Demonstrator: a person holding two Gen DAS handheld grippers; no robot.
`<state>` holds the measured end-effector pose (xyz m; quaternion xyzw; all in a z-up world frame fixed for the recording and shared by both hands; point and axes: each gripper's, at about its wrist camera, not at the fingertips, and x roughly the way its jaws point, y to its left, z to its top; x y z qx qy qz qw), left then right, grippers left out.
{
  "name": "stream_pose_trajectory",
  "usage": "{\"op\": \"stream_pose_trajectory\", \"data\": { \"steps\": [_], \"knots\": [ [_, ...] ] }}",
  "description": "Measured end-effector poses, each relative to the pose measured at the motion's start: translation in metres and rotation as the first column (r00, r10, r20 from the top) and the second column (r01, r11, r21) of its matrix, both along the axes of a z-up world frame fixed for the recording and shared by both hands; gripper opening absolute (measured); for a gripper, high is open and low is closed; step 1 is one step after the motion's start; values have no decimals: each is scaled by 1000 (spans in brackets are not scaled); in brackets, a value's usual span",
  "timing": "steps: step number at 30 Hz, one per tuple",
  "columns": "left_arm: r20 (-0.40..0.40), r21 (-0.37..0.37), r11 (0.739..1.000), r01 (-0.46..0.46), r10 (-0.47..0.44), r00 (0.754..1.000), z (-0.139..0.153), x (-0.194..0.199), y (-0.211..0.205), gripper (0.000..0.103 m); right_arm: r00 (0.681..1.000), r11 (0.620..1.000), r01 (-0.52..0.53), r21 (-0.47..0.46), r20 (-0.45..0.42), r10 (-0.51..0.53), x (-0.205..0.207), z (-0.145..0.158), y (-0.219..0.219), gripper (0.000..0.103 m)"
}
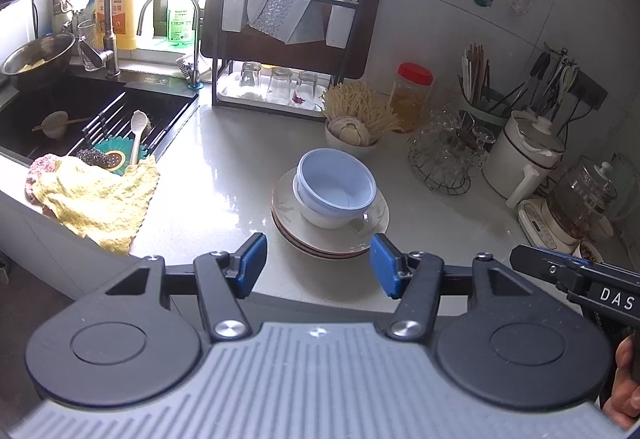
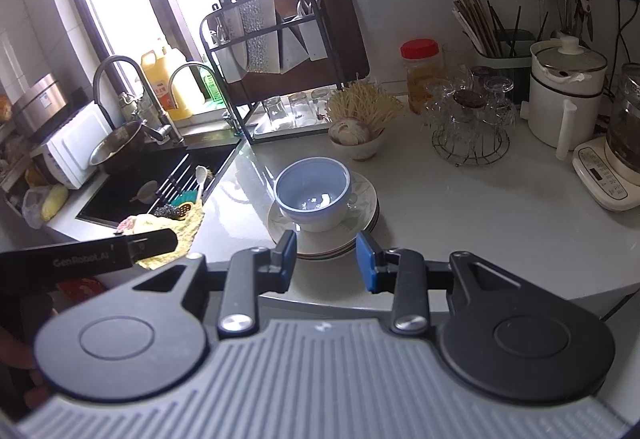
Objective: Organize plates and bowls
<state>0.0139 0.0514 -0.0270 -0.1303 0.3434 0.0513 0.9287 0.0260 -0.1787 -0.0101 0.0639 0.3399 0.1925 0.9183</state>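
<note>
1. Two grippers are in view, both empty. The left gripper (image 1: 318, 265) sits at the lower centre of its own view with its blue pads (image 1: 253, 263) spread wide; the right gripper (image 2: 326, 259) sits at the lower centre of its view with its jaws apart, though less widely.
2. Neither gripper touches the crockery; each hangs at the near edge of the white countertop (image 1: 224, 175), just short of the stack.
3. The stack of plates (image 1: 320, 239) lies at frame centre in the left view, on the countertop; it is seen again at centre in the right view (image 2: 360, 199). The top plate is cream with a faint pattern; reddish rims show beneath it.
4. A pale blue bowl (image 1: 338, 179) is nested inside a white bowl (image 1: 320, 217), and the pair stands upright on the top plate, towards its left side.
5. The sink (image 1: 48, 107) occupies the left of the frame; a white spoon (image 1: 137, 131) rests on its rack, and a yellow cloth (image 1: 100, 199) hangs over its near edge.
6. A dish rack (image 1: 288, 39) holding cleavers and upturned glasses stands at upper centre.
7. A small bowl of enoki mushrooms (image 1: 356, 119) stands behind the stack, apart from it; a red-lidded jar (image 1: 412, 95) is just beyond to the right.
8. A wire stand of glassware (image 1: 448, 155) and a white electric pot (image 1: 528, 151) fill the right side.
</note>
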Motion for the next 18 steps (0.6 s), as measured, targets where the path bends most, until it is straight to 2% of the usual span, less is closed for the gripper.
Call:
{"op": "stream_pose_trajectory", "data": {
  "steps": [4,6,8,9,11,13,18],
  "knots": [
    [0,0,1000,5,-5,1000,0,-2,-3,65,1000,1000,0,-1,-13,0,2,-3,0,37],
    [3,3,1000,7,-7,1000,1,-3,-5,70,1000,1000,2,-15,-9,-2,2,-4,1,37],
    [1,1,1000,11,-11,1000,1,-3,-7,82,1000,1000,9,-29,-11,-9,2,-5,1,37],
    [-1,0,1000,11,-11,1000,1,-3,-8,85,1000,999,14,-33,-15,-15,2,-6,1,37],
    [3,-7,1000,5,-5,1000,1,-5,-9,91,1000,999,22,-27,-17,-23,1,-7,-2,56],
    [6,-17,1000,4,-4,1000,0,-6,-10,95,1000,999,24,-22,-7,-24,-1,-5,-4,60],
    [-1,-35,999,16,-16,1000,-2,-7,-14,96,1000,999,28,-40,13,-27,-7,1,-6,61]
  ]
}}
